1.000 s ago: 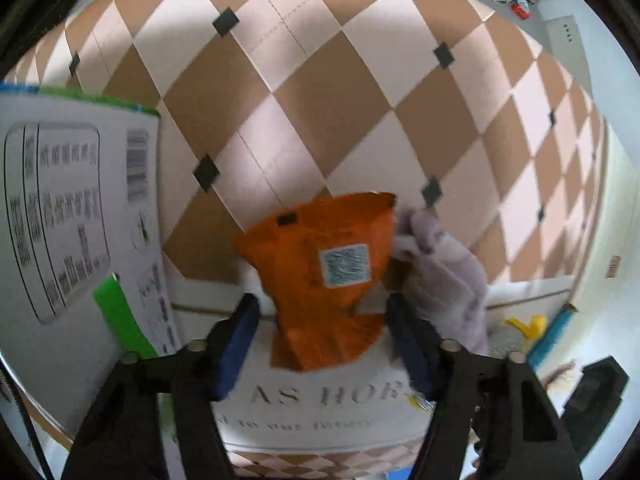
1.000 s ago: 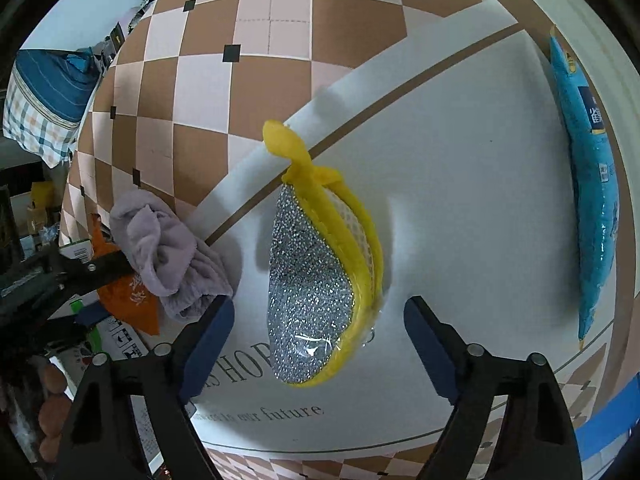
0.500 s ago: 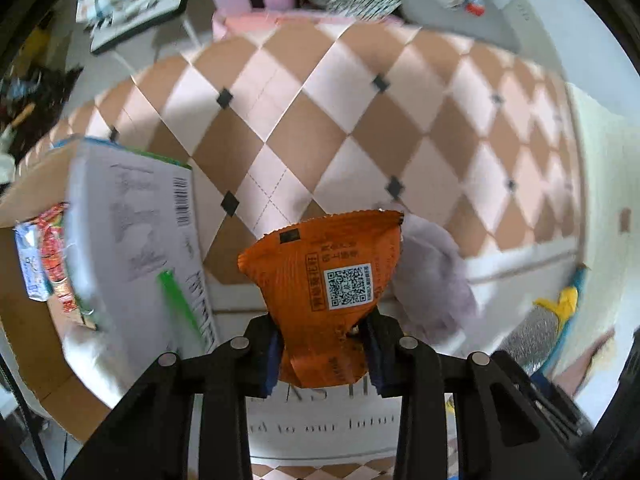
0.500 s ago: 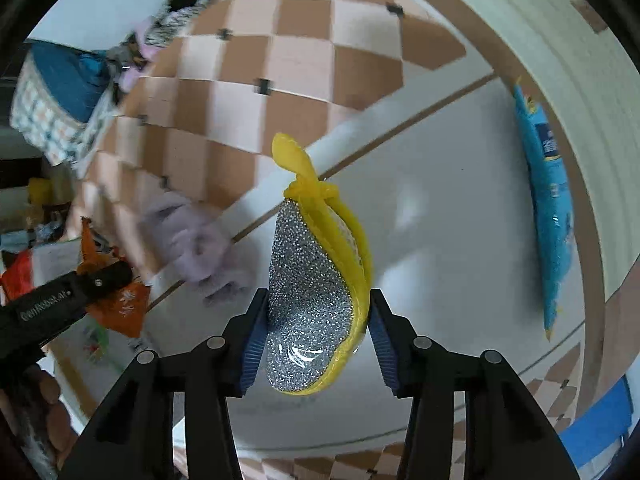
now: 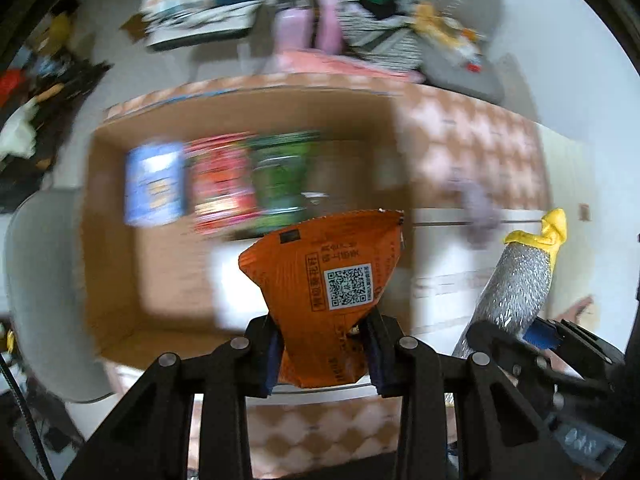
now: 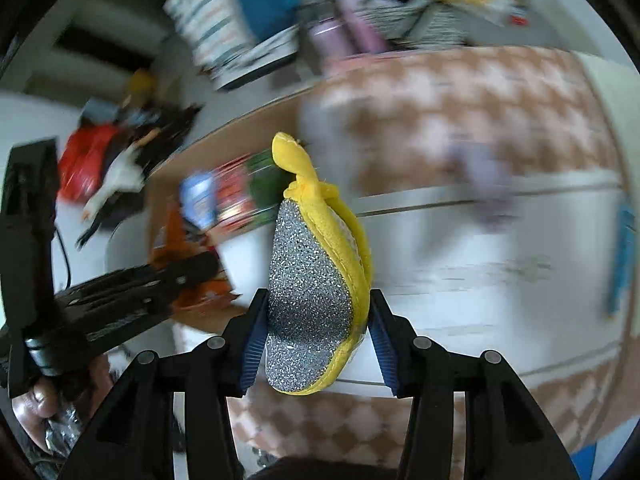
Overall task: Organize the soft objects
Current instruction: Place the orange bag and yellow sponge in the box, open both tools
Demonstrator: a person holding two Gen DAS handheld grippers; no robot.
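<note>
light: bright, even | background: heavy motion blur (packets perhaps unreadable) | edges: fisheye-warped, dark

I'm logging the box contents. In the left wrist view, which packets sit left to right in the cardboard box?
Blue packet → red packet → green packet, side by side along the far wall of the cardboard box; labels too blurred to read.

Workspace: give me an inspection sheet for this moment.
Surface: checkered mat, blurred.
Job's things: orange packet and silver-yellow scrubber, both lifted; cardboard box holds three packets; lilac cloth on the mat.
Clutter: blue packet at right edge.
Grippers: left hand-held gripper shut on the packet; right hand-held gripper shut on the scrubber.
Cables: black cable.
Surroundings: piled clothes, blurred.
</note>
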